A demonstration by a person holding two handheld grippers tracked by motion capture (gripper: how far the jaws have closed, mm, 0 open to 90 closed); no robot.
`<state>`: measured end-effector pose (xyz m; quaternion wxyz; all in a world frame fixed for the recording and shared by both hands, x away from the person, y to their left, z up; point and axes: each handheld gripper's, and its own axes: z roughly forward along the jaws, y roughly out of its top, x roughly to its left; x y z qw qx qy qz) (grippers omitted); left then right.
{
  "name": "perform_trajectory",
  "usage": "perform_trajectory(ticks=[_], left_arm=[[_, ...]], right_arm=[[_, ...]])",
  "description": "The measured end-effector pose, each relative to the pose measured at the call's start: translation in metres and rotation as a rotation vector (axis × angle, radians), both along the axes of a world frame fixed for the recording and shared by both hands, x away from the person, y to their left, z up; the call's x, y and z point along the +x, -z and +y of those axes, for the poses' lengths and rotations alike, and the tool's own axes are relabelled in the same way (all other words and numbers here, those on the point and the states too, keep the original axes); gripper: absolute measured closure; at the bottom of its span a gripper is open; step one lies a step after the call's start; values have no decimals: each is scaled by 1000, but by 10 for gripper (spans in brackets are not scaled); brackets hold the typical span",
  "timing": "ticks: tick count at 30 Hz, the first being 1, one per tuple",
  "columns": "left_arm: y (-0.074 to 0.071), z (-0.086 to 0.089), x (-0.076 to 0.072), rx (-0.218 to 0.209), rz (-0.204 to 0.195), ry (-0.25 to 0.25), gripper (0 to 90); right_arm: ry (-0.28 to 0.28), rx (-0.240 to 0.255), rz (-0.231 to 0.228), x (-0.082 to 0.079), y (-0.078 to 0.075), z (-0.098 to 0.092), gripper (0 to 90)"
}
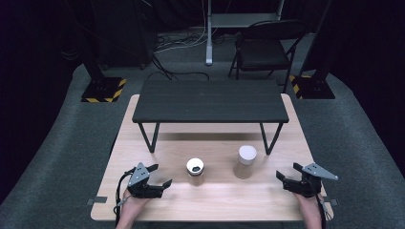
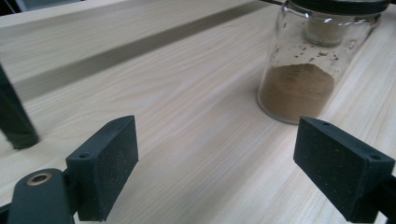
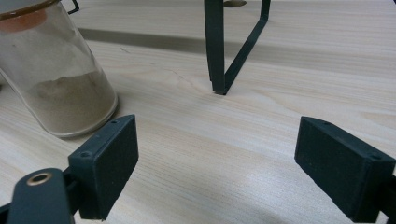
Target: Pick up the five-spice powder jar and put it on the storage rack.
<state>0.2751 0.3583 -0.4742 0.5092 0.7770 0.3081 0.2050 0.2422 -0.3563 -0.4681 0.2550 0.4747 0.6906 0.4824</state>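
Observation:
Two glass jars of brown powder stand on the light wooden table. The left jar has a dark-rimmed top and the right jar a white lid. My left gripper rests open on the table to the left of the dark-topped jar, apart from it. That jar stands beyond the open left gripper, up and to the right. My right gripper is open at the table's right, clear of the white-lidded jar. That jar stands beyond the left pad of the open right gripper.
A low black shelf on thin metal legs spans the back half of the table; one leg is ahead of the right gripper, another at the left. A folding chair stands on the floor behind.

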Motion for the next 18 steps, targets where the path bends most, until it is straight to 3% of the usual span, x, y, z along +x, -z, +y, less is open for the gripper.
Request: perform_trajectory(ticks=[6, 18], left_arm=[[1, -5, 1, -7, -2, 25, 128], [1, -32, 11, 5, -18, 108, 118]], right_arm=[[-5, 2, 0, 0, 0, 0, 122], [-11, -2, 3, 1, 0, 2, 122]])
